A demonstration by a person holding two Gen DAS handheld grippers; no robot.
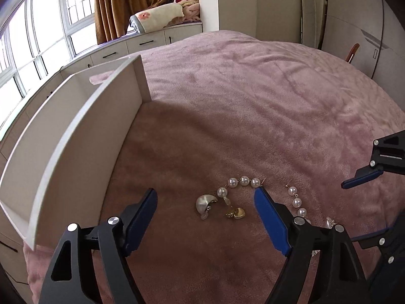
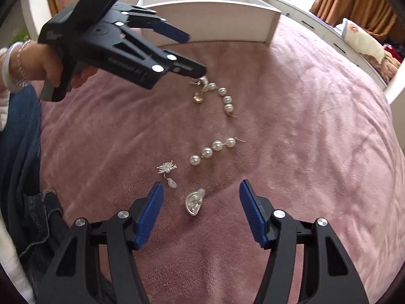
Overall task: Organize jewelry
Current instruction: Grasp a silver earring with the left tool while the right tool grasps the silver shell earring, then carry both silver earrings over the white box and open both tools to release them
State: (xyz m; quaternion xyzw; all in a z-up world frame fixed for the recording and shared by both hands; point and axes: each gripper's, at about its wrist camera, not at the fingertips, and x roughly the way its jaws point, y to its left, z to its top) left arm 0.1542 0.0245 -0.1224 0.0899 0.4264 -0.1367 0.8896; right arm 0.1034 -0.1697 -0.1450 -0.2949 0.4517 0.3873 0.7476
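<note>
Several earrings lie on a pink blanket. In the left wrist view my left gripper (image 1: 206,197) is open, just above a silver shell earring (image 1: 205,202), a gold heart earring (image 1: 236,212) and a pearl strand earring (image 1: 238,183). A second pearl strand (image 1: 296,202) lies to its right. In the right wrist view my right gripper (image 2: 201,191) is open over a silver shell earring (image 2: 193,204). A silver spiky earring (image 2: 167,168) and a pearl strand (image 2: 212,149) lie beyond it. The left gripper (image 2: 195,55) hovers over the far earrings (image 2: 222,93).
A white open box (image 1: 76,136) stands on the blanket to the left of the left gripper; it also shows at the far side in the right wrist view (image 2: 212,17). White cabinets and windows lie behind. The person's jeans (image 2: 22,152) are at the left edge.
</note>
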